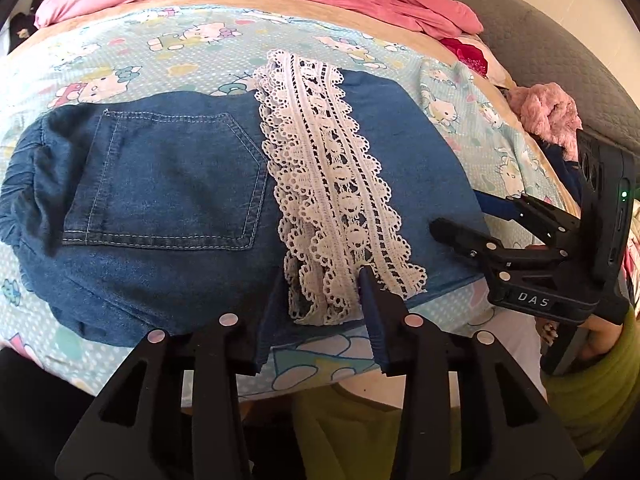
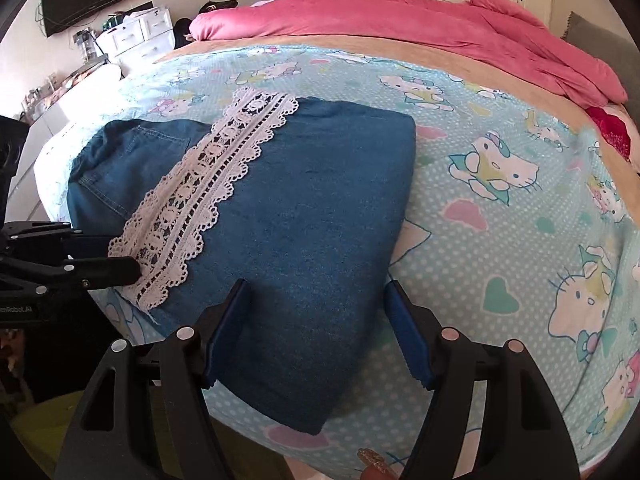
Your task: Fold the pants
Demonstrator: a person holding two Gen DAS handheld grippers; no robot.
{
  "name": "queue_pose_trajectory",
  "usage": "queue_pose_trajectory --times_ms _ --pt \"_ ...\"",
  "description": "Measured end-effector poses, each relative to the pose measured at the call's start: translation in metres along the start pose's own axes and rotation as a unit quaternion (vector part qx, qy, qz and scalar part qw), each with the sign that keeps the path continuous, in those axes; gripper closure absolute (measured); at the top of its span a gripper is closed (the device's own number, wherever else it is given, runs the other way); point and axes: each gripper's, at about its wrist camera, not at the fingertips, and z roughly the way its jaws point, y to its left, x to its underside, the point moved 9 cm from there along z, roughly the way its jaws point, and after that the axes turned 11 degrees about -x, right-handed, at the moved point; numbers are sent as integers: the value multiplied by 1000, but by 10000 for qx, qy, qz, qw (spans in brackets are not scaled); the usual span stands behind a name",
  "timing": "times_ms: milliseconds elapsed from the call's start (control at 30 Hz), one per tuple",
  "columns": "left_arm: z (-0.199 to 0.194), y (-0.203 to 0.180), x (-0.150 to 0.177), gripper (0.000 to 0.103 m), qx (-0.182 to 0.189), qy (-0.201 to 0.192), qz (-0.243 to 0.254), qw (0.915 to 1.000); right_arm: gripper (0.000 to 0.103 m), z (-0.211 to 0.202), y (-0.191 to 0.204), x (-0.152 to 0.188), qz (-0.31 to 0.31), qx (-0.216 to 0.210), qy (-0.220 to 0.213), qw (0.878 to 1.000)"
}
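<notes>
Left wrist view shows the left gripper nearest, its jaws spread apart with nothing between them, over the near edge of the folded blue denim pants with a white lace hem, and the right gripper also stands released above the folded end. To finish well, I would press the fold flat and align the edges. Pants lie on the light blue cartoon-print bedsheet, long axis left to right, waistband leftward.
</notes>
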Motion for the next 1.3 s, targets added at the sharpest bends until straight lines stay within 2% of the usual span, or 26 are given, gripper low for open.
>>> queue_pose_trajectory --times_ms 133,500,667,700,733,767,833,1000,1167,1300 --pt "-4 0 -1 63 -15 -53 4 10000 35 -5 0 -2 131 -95 -69 9998" --pt "-13 -1 -5 55 -84 -167 32 9998 35 -21 -6 -7 235 -61 -260 9994" --pt "-20 -2 -7 46 -123 -260 41 9996 35 -29 -8 -10 280 -28 -359 9990" --pt "-21 -2 -8 46 -130 -272 43 9995 30 -30 -9 -10 284 -10 -370 9989" --pt "-22 -2 -8 44 -140 -285 44 9995 13 -32 -10 -10 301 28 -400 9987" --pt "-23 -2 -8 43 -145 -300 42 9994 11 -35 -10 -11 309 51 -454 9985" --pt "-25 -2 -10 42 -158 -320 38 9994 11 -39 -11 -12 332 54 -527 9980" --pt "-31 0 -13 32 -222 -404 24 9989 10 -46 -13 -14 353 129 -591 9975" --pt "-41 4 -18 14 -380 -568 -12 9977 9 -52 -14 -16 311 298 -645 9970" --pt "-48 12 -22 10 -511 -668 -79 9964 9 -56 -12 -19 269 343 -701 9966"
